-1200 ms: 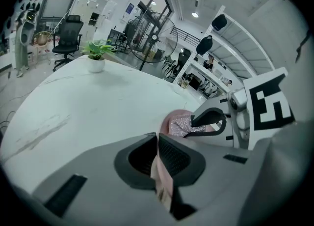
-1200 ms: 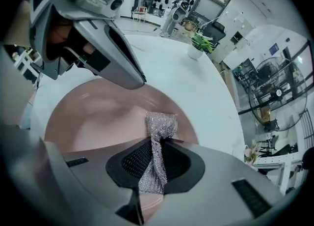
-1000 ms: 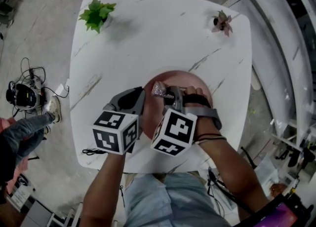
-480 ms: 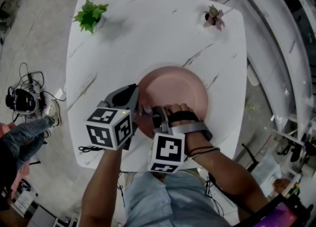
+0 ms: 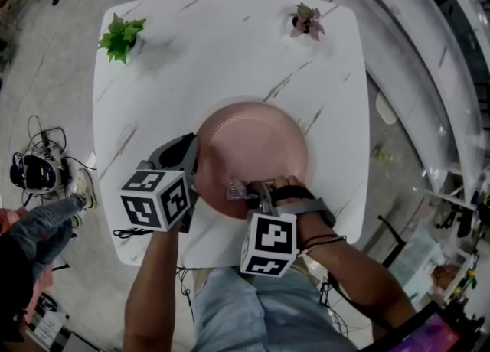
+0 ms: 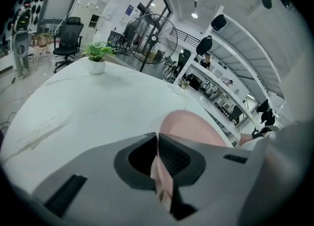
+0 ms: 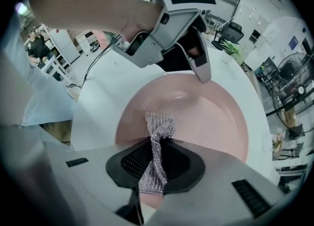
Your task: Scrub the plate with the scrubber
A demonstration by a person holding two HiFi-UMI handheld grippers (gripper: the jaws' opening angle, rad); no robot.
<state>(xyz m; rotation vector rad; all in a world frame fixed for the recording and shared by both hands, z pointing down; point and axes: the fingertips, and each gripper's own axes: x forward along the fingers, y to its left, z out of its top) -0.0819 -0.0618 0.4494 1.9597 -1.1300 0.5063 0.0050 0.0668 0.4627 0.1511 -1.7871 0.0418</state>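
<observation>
We see a smooth, round pink plate [image 5: 253, 148] on the marbled counter [image 5: 230, 52] — left gripper [image 6: 157, 136] jaws clamped on its rim, right gripper [image 7: 156, 144] jaws pinching a silvery mesh scrubber [image 7: 159, 124] that reaches ahead over it.

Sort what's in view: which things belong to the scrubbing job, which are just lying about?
Job: plate, rim clamped by left gripper; scrubber, in right gripper.
Lying about: green plant, pink plant, at far corners of the table.
</observation>
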